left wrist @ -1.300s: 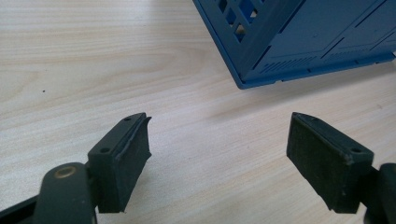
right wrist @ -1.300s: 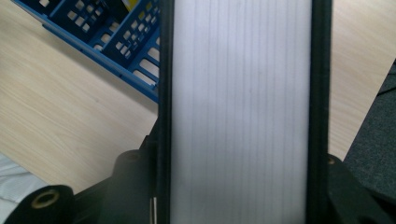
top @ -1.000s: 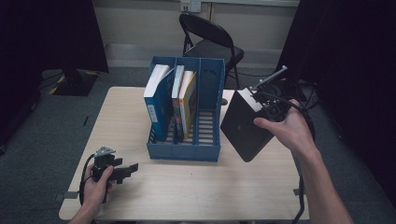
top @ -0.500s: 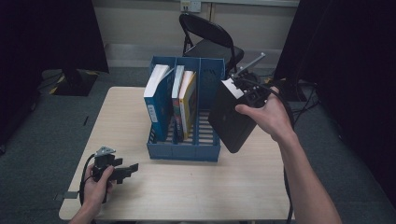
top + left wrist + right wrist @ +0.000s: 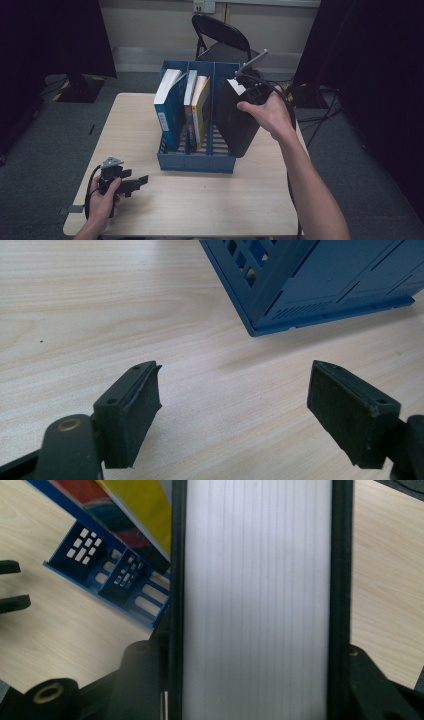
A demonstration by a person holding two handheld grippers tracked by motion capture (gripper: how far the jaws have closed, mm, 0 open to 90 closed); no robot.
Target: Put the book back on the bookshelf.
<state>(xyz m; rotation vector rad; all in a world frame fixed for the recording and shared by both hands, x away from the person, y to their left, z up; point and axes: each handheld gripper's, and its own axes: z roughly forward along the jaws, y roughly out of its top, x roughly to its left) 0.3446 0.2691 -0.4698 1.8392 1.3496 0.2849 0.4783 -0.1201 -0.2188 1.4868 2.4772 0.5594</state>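
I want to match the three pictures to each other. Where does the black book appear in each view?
High view: the black book, right of centre, is held tilted over the right compartment of the blue file rack.
Left gripper view: the book is not in it.
Right gripper view: the book stands in the middle, page edges facing the camera.
Shared landmark: the blue file rack, at the top in the left gripper view and upper left in the right gripper view.

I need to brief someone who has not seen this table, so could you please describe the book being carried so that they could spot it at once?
On the pale wooden table stands a blue plastic three-slot file rack. At its right slot, the right tongs grip a thick black-covered book off the table, tilted. Its neighbours stand inside the rack with blue and yellow covers.
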